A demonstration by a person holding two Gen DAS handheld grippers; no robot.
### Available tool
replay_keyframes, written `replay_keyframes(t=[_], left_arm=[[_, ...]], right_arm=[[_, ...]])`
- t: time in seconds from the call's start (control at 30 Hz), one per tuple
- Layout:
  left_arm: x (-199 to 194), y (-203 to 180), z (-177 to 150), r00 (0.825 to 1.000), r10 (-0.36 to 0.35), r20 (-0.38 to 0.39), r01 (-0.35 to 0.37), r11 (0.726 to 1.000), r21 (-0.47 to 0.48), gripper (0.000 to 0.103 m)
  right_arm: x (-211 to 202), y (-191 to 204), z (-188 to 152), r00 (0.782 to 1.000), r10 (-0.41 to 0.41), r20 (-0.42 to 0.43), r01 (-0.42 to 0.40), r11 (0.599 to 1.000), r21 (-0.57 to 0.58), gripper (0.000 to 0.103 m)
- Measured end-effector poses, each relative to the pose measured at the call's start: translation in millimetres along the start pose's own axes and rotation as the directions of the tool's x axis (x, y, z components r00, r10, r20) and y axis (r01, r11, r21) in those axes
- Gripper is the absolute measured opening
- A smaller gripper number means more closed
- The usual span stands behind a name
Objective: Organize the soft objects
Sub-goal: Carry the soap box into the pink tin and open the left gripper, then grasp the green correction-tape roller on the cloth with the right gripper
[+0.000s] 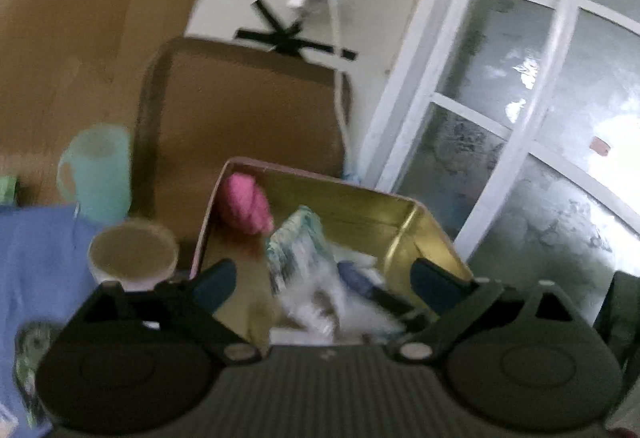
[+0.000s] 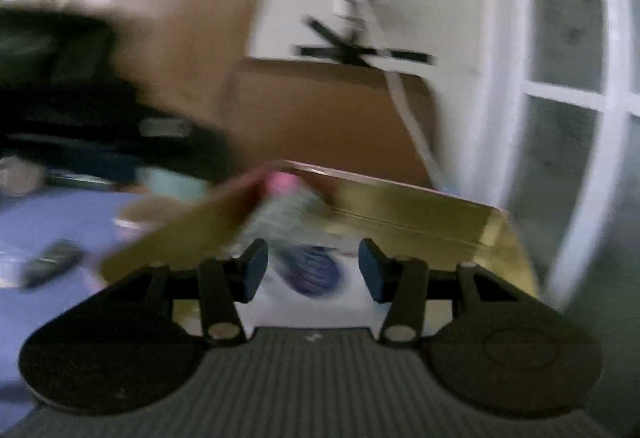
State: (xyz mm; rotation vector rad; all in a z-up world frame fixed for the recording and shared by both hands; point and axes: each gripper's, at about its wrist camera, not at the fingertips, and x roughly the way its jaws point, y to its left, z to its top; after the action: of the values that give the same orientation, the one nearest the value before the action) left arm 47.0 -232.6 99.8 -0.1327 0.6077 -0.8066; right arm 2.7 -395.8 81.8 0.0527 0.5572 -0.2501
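An open gold tin box (image 1: 360, 203) stands in front of both grippers. Inside it lie a pink yarn-like ball (image 1: 246, 203) and a crumpled teal-and-white cloth (image 1: 300, 250). My left gripper (image 1: 324, 284) hangs over the box with its jaws wide open and nothing between the pads. The right wrist view is blurred. It shows the same box (image 2: 420, 215), the pink ball (image 2: 284, 179) and the teal cloth (image 2: 280, 215). My right gripper (image 2: 313, 270) is at the near rim, jaws partly closed on a white soft piece with a purple-blue print (image 2: 312, 276).
A teal jug (image 1: 96, 173) and a round pale cup (image 1: 134, 254) stand left of the box on a blue cloth (image 1: 36, 258). Behind is a cardboard box (image 1: 240, 117), and to the right a white-framed glass door (image 1: 500, 117). A dark remote (image 2: 52, 262) lies on the blue cloth.
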Motion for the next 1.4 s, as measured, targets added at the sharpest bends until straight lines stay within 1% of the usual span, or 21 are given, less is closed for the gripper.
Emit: replay_keyframes(t=[0.13, 0.23, 0.37, 0.47, 0.53, 0.63, 0.7, 0.73, 0.77, 0.8, 0.83, 0.97, 1.0, 1.03, 1.07, 1.2, 1.23, 1.27, 1.3, 1.37, 1.4], left_arm=[[-25, 40, -19, 0.995, 0.093, 0.022, -0.092, 0.995, -0.036, 0.097], [-55, 75, -35, 0.981, 0.187, 0.053, -0.184, 0.981, -0.066, 0.097], [-94, 114, -57, 0.953, 0.298, 0.061, -0.292, 0.952, -0.092, 0.097], [-122, 141, -78, 0.916, 0.398, 0.060, -0.391, 0.915, -0.100, 0.097], [-140, 160, -93, 0.877, 0.477, 0.054, -0.471, 0.877, -0.099, 0.097], [-159, 187, -104, 0.819, 0.572, 0.051, -0.563, 0.817, -0.126, 0.097], [-173, 205, -112, 0.796, 0.602, 0.063, -0.586, 0.792, -0.171, 0.097], [-175, 213, -115, 0.799, 0.599, 0.055, -0.578, 0.789, -0.207, 0.094], [-181, 220, -116, 0.818, 0.572, 0.057, -0.543, 0.801, -0.251, 0.092], [-186, 224, -117, 0.823, 0.562, 0.078, -0.523, 0.805, -0.279, 0.093], [-188, 225, -118, 0.819, 0.566, 0.090, -0.522, 0.801, -0.292, 0.093], [-191, 225, -119, 0.836, 0.538, 0.108, -0.492, 0.822, -0.287, 0.093], [-190, 223, -119, 0.838, 0.534, 0.110, -0.489, 0.825, -0.282, 0.093], [-189, 223, -119, 0.840, 0.531, 0.112, -0.486, 0.828, -0.278, 0.093], [-189, 222, -118, 0.841, 0.529, 0.114, -0.484, 0.830, -0.276, 0.093], [-184, 220, -119, 0.848, 0.519, 0.103, -0.479, 0.836, -0.269, 0.093], [-182, 220, -118, 0.854, 0.513, 0.088, -0.477, 0.839, -0.263, 0.093], [-178, 220, -117, 0.865, 0.499, 0.062, -0.469, 0.846, -0.254, 0.093], [-173, 218, -116, 0.885, 0.465, 0.030, -0.443, 0.860, -0.253, 0.093], [-168, 214, -115, 0.942, 0.334, 0.008, -0.314, 0.892, -0.324, 0.096], [-164, 207, -115, 0.963, 0.270, 0.005, -0.251, 0.901, -0.354, 0.097]], right_arm=[[-10, -7, -11, 0.999, 0.028, 0.020, -0.028, 0.999, 0.028, 0.053], [-9, 5, -7, 0.992, 0.126, 0.001, -0.126, 0.992, 0.016, 0.052], [-3, 15, 2, 0.969, 0.246, -0.035, -0.244, 0.968, 0.058, 0.052], [-8, 27, 9, 0.949, 0.316, -0.021, -0.312, 0.944, 0.108, 0.053], [-14, 45, 13, 0.918, 0.397, -0.012, -0.393, 0.912, 0.120, 0.053], [-11, 86, 18, 0.874, 0.485, -0.041, -0.482, 0.873, 0.071, 0.053], [-3, 120, 17, 0.840, 0.536, -0.080, -0.535, 0.844, 0.034, 0.053], [1, 140, 14, 0.826, 0.555, -0.104, -0.557, 0.831, 0.013, 0.054], [6, 157, 11, 0.817, 0.563, -0.122, -0.568, 0.823, -0.005, 0.055], [12, 173, 7, 0.819, 0.558, -0.136, -0.565, 0.825, -0.017, 0.062], [21, 188, 2, 0.825, 0.544, -0.152, -0.554, 0.832, -0.028, 0.066], [66, 235, -13, 0.869, 0.436, -0.234, -0.467, 0.879, -0.097, 0.069], [77, 241, -16, 0.871, 0.412, -0.267, -0.452, 0.886, -0.107, 0.067], [82, 239, -14, 0.863, 0.428, -0.267, -0.463, 0.882, -0.083, 0.048], [84, 237, -12, 0.852, 0.442, -0.281, -0.478, 0.876, -0.071, 0.042], [64, 234, -21, 0.829, 0.480, -0.286, -0.526, 0.844, -0.106, 0.041], [56, 230, -23, 0.816, 0.502, -0.288, -0.545, 0.834, -0.089, 0.041], [50, 226, -26, 0.803, 0.521, -0.289, -0.561, 0.825, -0.070, 0.041], [43, 223, -29, 0.791, 0.540, -0.287, -0.576, 0.816, -0.053, 0.041], [30, 217, -34, 0.771, 0.573, -0.278, -0.600, 0.800, -0.014, 0.041], [25, 214, -37, 0.760, 0.590, -0.271, -0.612, 0.791, 0.008, 0.041]])
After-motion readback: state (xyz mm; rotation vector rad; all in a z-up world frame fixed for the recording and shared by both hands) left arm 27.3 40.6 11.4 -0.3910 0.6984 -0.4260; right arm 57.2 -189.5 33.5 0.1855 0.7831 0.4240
